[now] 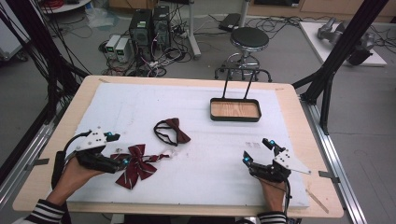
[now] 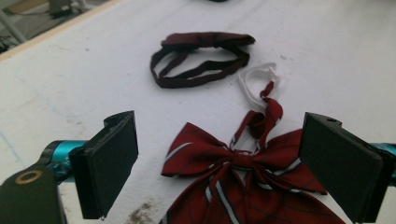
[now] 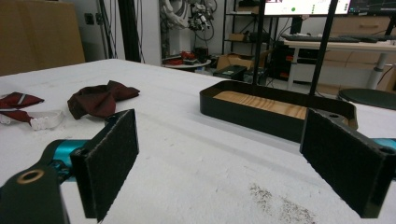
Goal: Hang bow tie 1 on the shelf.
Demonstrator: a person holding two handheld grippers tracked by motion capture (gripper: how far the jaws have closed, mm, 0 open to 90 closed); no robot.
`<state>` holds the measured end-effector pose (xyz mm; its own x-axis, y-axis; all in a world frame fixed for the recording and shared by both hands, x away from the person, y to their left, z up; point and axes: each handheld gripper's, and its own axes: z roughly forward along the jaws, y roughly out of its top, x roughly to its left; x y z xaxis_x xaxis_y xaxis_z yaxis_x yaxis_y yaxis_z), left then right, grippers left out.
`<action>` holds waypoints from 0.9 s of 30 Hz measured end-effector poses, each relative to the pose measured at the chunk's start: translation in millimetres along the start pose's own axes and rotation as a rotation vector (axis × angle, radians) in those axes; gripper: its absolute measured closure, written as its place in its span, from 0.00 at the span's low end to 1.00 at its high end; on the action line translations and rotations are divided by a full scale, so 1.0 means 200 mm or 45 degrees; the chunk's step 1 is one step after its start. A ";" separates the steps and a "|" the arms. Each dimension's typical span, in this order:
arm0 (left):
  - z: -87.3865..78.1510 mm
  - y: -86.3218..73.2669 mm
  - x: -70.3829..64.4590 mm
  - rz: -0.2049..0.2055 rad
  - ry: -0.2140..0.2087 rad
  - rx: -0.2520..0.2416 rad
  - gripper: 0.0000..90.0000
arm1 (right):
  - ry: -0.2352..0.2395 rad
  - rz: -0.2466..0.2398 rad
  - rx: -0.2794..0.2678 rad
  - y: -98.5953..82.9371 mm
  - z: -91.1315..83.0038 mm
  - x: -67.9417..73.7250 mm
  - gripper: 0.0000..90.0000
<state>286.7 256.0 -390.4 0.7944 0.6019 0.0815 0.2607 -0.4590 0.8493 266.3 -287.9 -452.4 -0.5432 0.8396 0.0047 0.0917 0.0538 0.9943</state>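
Resting at the 8 o'clock area of the white table cover (image 1: 196,182), the left gripper (image 1: 122,148) stood with its jaws spread wide and gripped nothing; the striped red bow tie (image 2: 243,182) lay on the cover between them. A dark maroon bow tie (image 1: 172,130) lay near, toward 1 o'clock of the striped one. At 4 o'clock, the right gripper (image 1: 256,150) was likewise wide apart and empty. The black wood-floored tray (image 1: 235,110) sat at 1 o'clock.
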 end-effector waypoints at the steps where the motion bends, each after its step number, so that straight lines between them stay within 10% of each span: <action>1: 0.01 0.01 -0.01 0.012 -0.003 0.017 0.14 | 0.000 0.000 0.000 0.00 0.00 0.00 0.12; 14: 0.18 0.04 -0.07 0.066 -0.101 0.328 0.18 | -0.003 0.002 -0.005 0.00 0.00 0.00 0.12; 27: 0.26 0.04 -0.08 0.058 -0.133 0.496 0.29 | -0.004 0.008 -0.009 0.00 0.00 0.00 0.12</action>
<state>304.7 209.7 -411.9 0.8564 0.5144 0.0441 0.3960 -0.7092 0.5833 266.2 -288.6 -452.6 -0.5397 0.8418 0.0108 0.0890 0.0443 0.9950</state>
